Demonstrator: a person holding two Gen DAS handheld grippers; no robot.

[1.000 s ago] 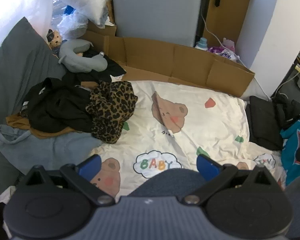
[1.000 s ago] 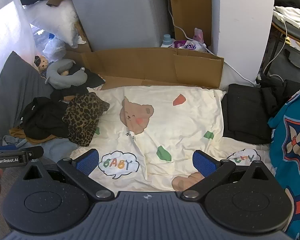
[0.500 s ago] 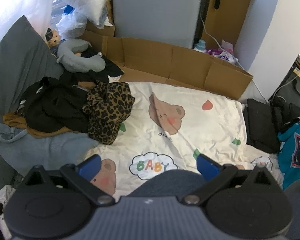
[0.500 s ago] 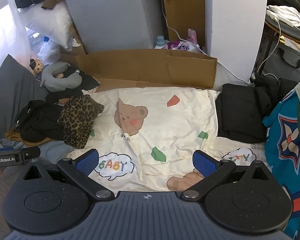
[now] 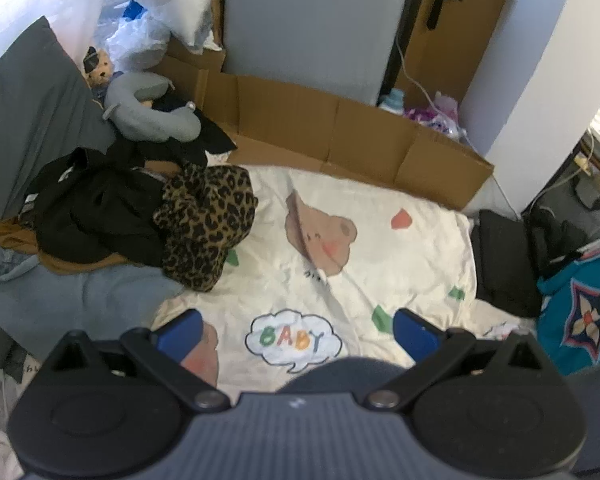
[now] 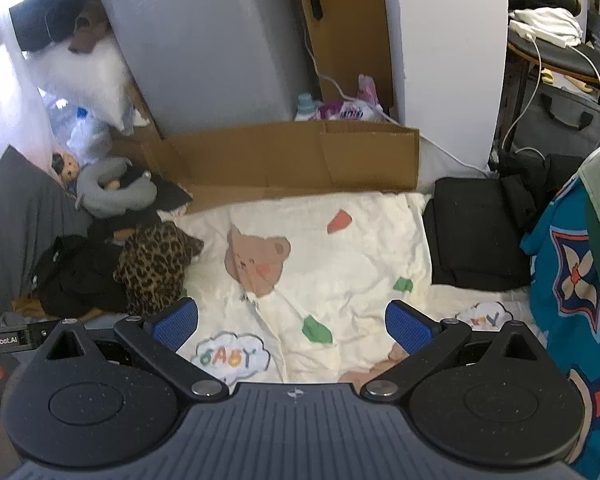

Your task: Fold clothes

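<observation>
A heap of unfolded clothes lies at the left of the cream bear-print sheet (image 5: 380,256) (image 6: 340,272): a leopard-print garment (image 5: 204,224) (image 6: 156,268) against black clothes (image 5: 96,208) (image 6: 76,276), over a brown piece and a grey-blue one (image 5: 80,296). A folded black garment (image 5: 500,256) (image 6: 476,236) rests at the sheet's right edge. My left gripper (image 5: 298,332) hangs open above the sheet's near part, nothing between its blue pads. The right gripper (image 6: 292,326) is open too, well short of the heap.
A low cardboard wall (image 5: 340,136) (image 6: 292,156) borders the sheet's far side, with a grey cabinet (image 6: 204,48) behind. A grey neck pillow (image 5: 148,112) and a small bear toy (image 5: 98,68) sit at far left. Teal patterned fabric (image 6: 572,280) hangs at the right.
Both views have tilted and pulled back a little, so the sheet and heap sit lower in frame. Neither gripper's opening has changed and no garment has moved.
</observation>
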